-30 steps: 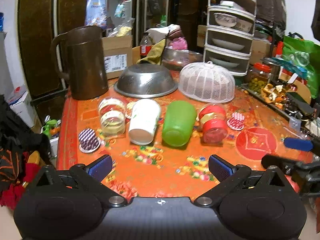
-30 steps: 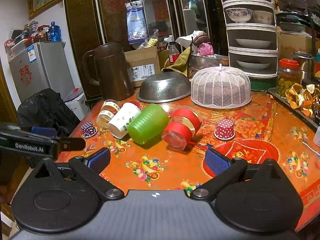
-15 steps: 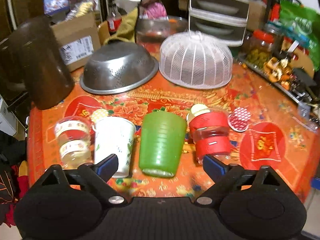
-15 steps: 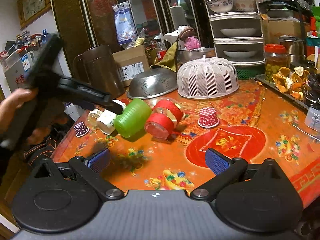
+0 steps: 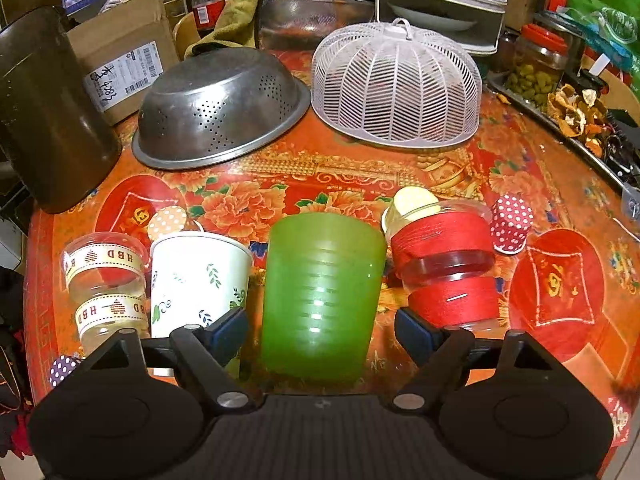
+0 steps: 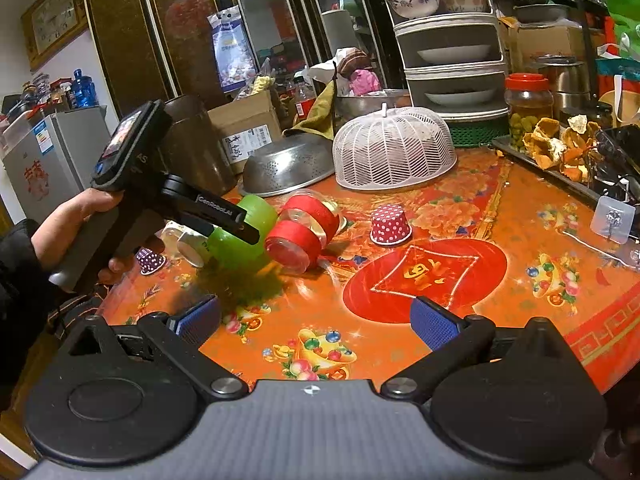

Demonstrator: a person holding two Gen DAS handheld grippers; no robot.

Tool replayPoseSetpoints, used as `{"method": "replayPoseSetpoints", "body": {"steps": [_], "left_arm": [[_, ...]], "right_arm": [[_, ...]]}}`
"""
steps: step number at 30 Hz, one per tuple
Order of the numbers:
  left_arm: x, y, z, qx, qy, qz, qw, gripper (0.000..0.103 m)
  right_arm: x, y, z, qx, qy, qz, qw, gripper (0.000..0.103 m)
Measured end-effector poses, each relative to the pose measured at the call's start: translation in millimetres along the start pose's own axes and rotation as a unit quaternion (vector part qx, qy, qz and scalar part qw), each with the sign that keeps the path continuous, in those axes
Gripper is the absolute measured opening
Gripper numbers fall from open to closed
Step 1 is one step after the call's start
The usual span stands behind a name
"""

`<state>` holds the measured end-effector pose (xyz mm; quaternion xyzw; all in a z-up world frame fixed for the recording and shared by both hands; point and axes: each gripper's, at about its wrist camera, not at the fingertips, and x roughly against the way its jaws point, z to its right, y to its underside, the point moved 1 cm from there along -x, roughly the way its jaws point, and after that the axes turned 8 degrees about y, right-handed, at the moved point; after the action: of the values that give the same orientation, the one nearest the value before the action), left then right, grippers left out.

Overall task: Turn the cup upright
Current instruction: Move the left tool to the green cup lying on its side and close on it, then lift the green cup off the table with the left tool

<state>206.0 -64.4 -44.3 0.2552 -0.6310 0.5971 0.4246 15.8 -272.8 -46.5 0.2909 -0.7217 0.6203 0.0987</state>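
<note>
My left claw (image 5: 320, 326) gapes wide around the translucent green plastic cup (image 5: 322, 292), lying on its side beside the white paper cup (image 5: 198, 280), gripping nothing; closing off-centre could roll it away.

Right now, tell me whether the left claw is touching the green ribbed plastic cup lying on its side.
Apart. The left wrist view shows the left claw open, orange tablecloth visible between each blue pad and the green ribbed plastic cup.
</note>
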Motion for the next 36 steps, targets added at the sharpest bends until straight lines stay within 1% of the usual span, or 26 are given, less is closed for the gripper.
{"method": "replayPoseSetpoints", "body": {"steps": [4,5,6,10,14,18,19,21,25,26,29,32,36], "left_arm": [[-9.6,-1.7,1.2,-0.009,-0.008,-0.009,0.9999,0.076],[-12.1,-2.0,0.9,-0.010,-0.009,-0.012,0.9998,0.071],[-13.8,-1.8,0.7,-0.011,-0.009,-0.015,0.9998,0.069],[-13.9,-0.5,0.0,-0.008,-0.008,-0.009,0.9999,0.069],[-6.1,7.2,1.3,-0.016,-0.023,0.004,0.9996,0.069],[21.3,21.7,0.1,-0.010,-0.007,0.037,0.9993,0.068],[31.2,27.9,0.6,-0.007,-0.003,0.046,0.9989,0.068],[53.3,42.4,2.5,-0.003,0.019,0.063,0.9978,0.068],[106.2,80.3,10.0,0.018,0.037,0.102,0.9939,0.068],[119.4,91.2,10.8,0.035,0.047,0.116,0.9916,0.068],[147.1,125.3,19.2,0.080,0.076,0.134,0.9848,0.068],[150.3,154.3,33.4,0.111,0.095,0.122,0.9818,0.068],[122.8,179.0,46.5,0.151,0.120,0.078,0.9781,0.068]], "right_arm": [[-1.0,0.2,-0.8,0.001,-0.002,-0.002,1.000,0.102],[-1.0,0.4,-0.7,0.001,-0.003,-0.002,1.000,0.102],[-1.1,0.4,-0.3,0.001,-0.003,-0.001,1.000,0.102],[-1.6,1.0,-0.6,0.001,-0.002,-0.003,1.000,0.102],[-1.1,1.1,-0.7,-0.001,-0.003,-0.002,1.000,0.102],[0.4,-0.3,-0.9,-0.004,-0.009,0.004,1.000,0.102],[0.2,-0.9,-1.3,-0.006,-0.008,0.005,1.000,0.102],[0.9,-1.3,-1.8,-0.009,-0.011,0.007,1.000,0.102],[1.8,-2.0,-5.0,-0.014,-0.019,0.005,1.000,0.102],[1.8,-2.4,-6.8,-0.013,-0.021,0.002,1.000,0.102],[2.7,-3.2,-13.6,-0.006,-0.023,-0.003,1.000,0.102],[2.6,-4.5,-19.0,-0.008,-0.029,-0.017,0.999,0.102],[0.9,-7.4,-21.3,-0.026,-0.046,-0.051,0.997,0.102]]}}
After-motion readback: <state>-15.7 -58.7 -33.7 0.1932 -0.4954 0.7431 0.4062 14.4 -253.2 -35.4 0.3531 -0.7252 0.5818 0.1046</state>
